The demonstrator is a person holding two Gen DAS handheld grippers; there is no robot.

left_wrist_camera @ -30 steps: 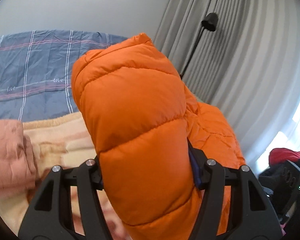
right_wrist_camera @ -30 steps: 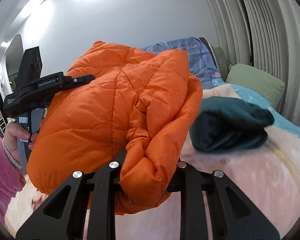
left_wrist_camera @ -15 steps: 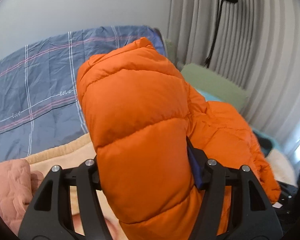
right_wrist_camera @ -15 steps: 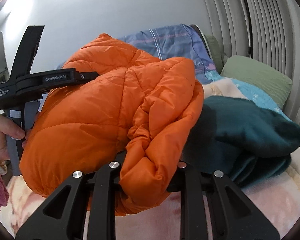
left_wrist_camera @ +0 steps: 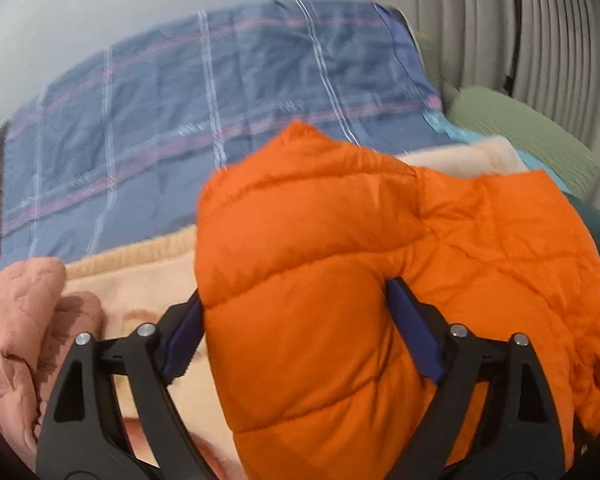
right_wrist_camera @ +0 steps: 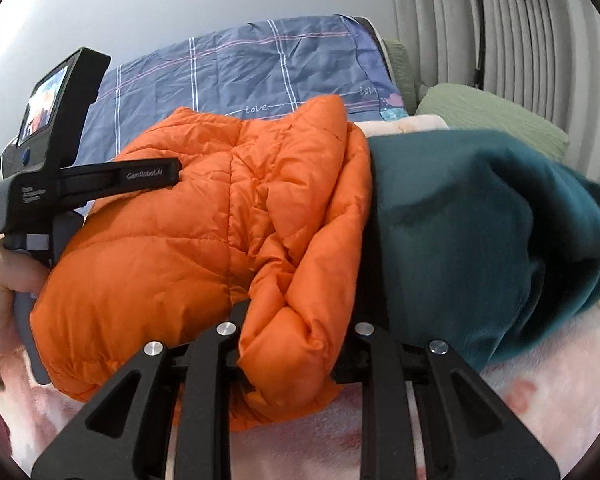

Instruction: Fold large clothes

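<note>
Your left gripper (left_wrist_camera: pixel 296 320) is opening around the orange jacket (left_wrist_camera: pixel 340 280) between its jaws; your right gripper (right_wrist_camera: pixel 296 336) pinches the bundle to steady it beside the green garment (right_wrist_camera: pixel 480 220).

The orange jacket (left_wrist_camera: pixel 340 280) hides the tips of both claws. The picture edge cuts off the green cloth (right_wrist_camera: pixel 480 232). The blue blanket (left_wrist_camera: pixel 220 120) looks blurry.

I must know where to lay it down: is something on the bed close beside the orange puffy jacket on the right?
Yes. A dark teal folded garment lies on the blanket against the right edge of the orange puffy jacket.
</note>
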